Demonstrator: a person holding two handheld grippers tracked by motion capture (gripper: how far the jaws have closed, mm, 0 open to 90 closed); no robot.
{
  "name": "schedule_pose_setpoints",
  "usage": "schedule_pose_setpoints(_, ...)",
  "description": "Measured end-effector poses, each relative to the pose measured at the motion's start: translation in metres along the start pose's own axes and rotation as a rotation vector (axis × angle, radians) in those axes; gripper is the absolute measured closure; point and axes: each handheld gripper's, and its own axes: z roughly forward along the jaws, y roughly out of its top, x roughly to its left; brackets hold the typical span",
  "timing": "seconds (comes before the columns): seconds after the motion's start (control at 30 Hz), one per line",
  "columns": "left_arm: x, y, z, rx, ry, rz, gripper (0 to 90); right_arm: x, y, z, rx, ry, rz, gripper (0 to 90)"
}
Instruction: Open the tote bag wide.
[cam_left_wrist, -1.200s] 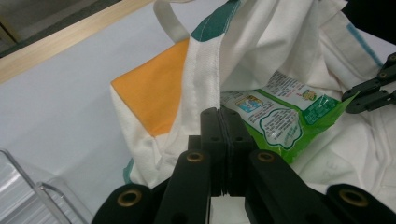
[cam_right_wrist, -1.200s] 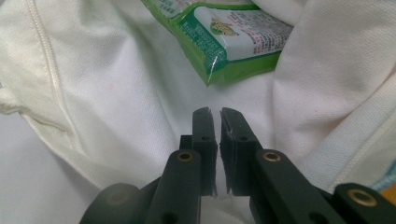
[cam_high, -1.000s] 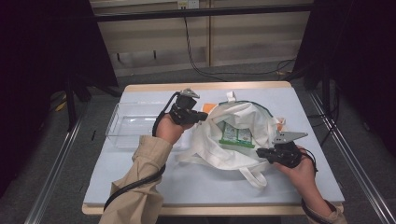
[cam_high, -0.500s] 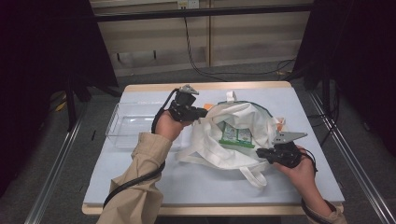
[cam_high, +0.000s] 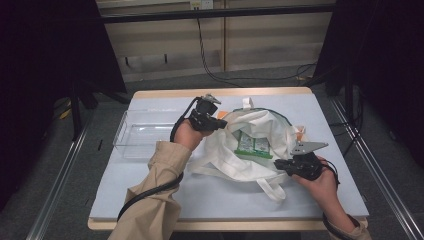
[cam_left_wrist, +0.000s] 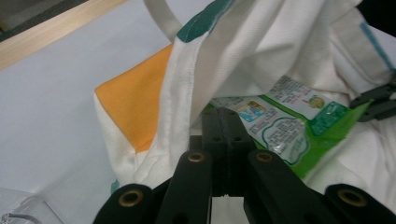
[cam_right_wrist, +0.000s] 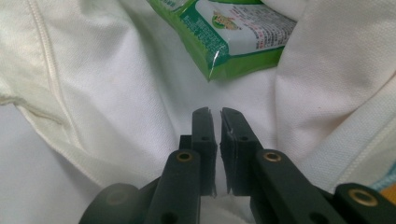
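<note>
Holding entry, two grippers on one bag; little differs from a second ago.

- Left gripper (cam_high: 221, 122): you have it at the near-left rim of the tote bag (cam_high: 235, 166), where the green-trimmed hem and the orange panel (cam_left_wrist: 133, 109) meet. Its jaws have just closed again and stand fully together in the left gripper view. The hem lies against their left side, but whether any cloth is pinched between them cannot be told. The hand has edged only slightly.
- Right gripper (cam_high: 278, 163): at the bag's near-right side, unmoved. Its jaws are nearly shut, with a sliver of white cloth nipped between them, so you are gripping the bag fabric here.
- Tote bag: lying on the table (cam_high: 200, 200) right of centre, mouth spread between your two hands, in the same place as before.
- Green packets (cam_high: 254, 146): two, side by side inside the open mouth, resting on the white lining, unshifted. They lie just beyond both sets of jaws and neither touches them.
- Clear tray (cam_high: 120, 137): on the table to the left of the bag, just beside your left hand, with nothing visible in it.

Judgement: the left re-close reads as a fresh try at the rim, and the contents have not yet started to leave the bag. Check that left hold before you lift or reach for a packet.
</note>
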Motion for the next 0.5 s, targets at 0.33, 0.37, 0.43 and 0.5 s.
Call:
schedule_pose_setpoints(0.33, 0.015, -0.004, 0.028, 0.018, 0.057, -0.071, 90.0, 0.001, -0.004, 0.002, 0.013, 0.007, -0.006, 84.8)
schedule_pose_setpoints(0.37, 0.017, -0.004, 0.030, 0.033, 0.063, -0.055, 90.0, 0.001, -0.004, 0.002, 0.013, 0.009, -0.006, 84.8)
schedule_pose_setpoints(0.43, 0.019, -0.005, 0.033, 0.049, 0.076, -0.064, 90.0, 0.001, -0.004, 0.001, 0.012, 0.008, -0.005, 84.8)
schedule_pose_setpoints(0.5, 0.020, -0.007, 0.037, 0.052, 0.075, -0.081, 90.0, 0.000, -0.004, 0.001, 0.007, 0.004, -0.006, 84.8)
